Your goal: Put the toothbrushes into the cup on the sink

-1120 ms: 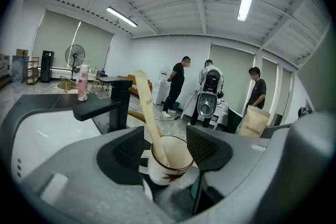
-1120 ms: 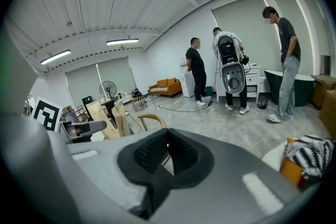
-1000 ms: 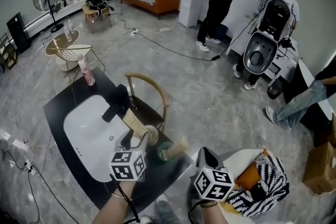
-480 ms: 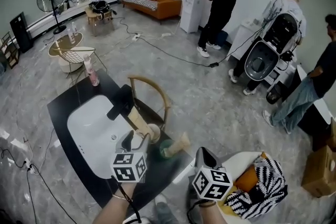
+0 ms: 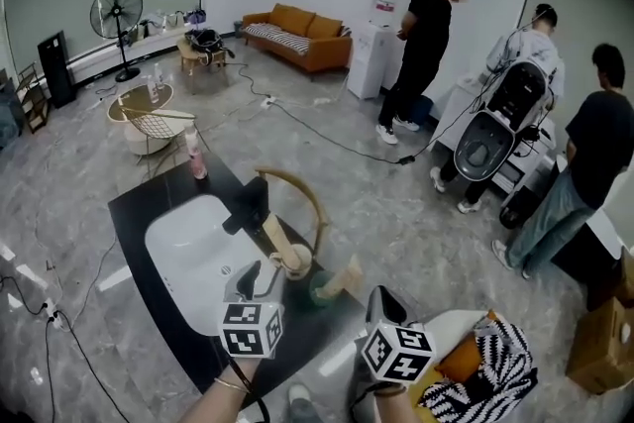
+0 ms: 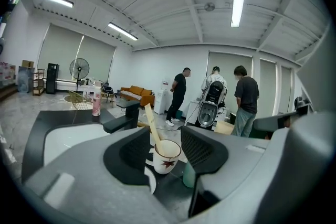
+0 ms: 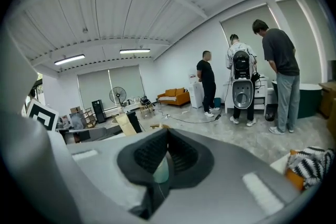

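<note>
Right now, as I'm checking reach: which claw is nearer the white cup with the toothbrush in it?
Left. The left claw sits just short of the white cup, jaws closing with nothing between them; the right claw hangs farther off, past the green cup.

White sink (image 5: 188,253), black counter (image 5: 136,213), toothbrush (image 5: 274,235) leaning in cup (image 5: 295,263) beside basin

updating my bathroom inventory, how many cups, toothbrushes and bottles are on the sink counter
cups: 2, white cup, green cup
toothbrushes: 2, left toothbrush, right toothbrush
bottles: 1, pink bottle
total: 5
</note>
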